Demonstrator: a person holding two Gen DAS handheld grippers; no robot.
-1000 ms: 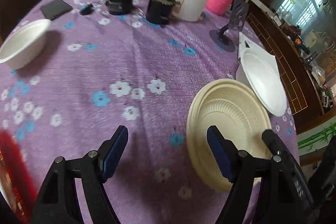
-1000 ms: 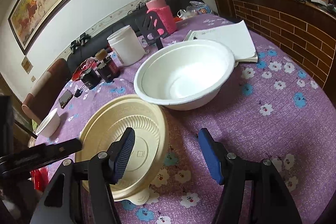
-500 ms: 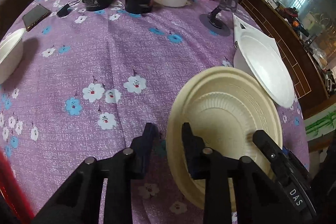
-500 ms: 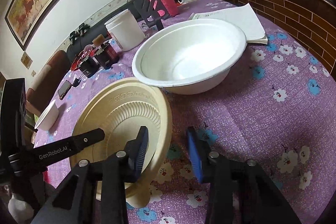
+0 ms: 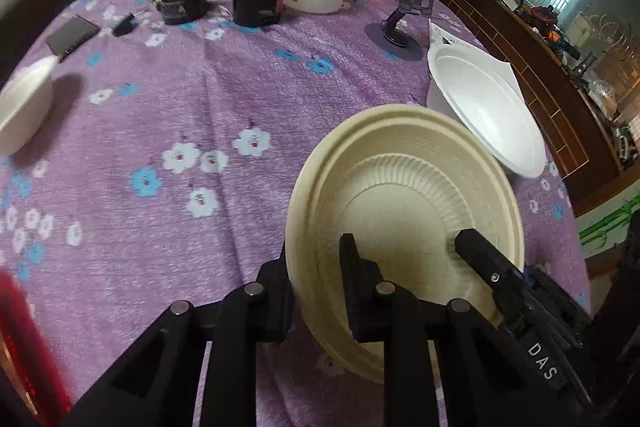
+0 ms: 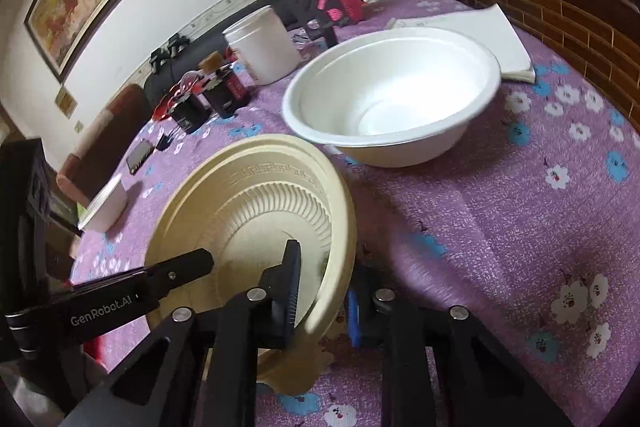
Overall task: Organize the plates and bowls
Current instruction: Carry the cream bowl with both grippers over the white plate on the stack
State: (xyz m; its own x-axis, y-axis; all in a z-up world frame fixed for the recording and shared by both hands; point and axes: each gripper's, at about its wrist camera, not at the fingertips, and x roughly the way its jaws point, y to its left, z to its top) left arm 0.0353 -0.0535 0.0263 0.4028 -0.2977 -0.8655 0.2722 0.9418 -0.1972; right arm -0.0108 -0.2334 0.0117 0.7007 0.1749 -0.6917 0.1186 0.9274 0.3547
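Left wrist view: we are looking across the round desk under its purple flowered cloth (image 5: 168,107), where the big white foam bowl (image 5: 488,111) is sitting to the right, just beyond the cream-coloured ribbed disposable plate (image 5: 404,187). A smaller white bowl (image 5: 24,107) is resting well apart at the left edge.

The cream plate is lying directly ahead of both claws, tilted, with its near edge raised between them. Our left claw (image 5: 316,291) is closing on the plate's left rim, one finger outside and under it, the other inside on the ribbed slope. In the right wrist view our right claw (image 6: 324,291) is closing on the opposite rim, with the blue-padded finger (image 6: 352,315) outside the plate and its partner inside. On each side the pads appear to be pressing the rim.

We are judging that the coming move turns on the white foam bowl (image 6: 392,99) lying just past the plate's far edge, nearly touching it: the right hand is nearer that bowl, so the lift has to clear its rim.
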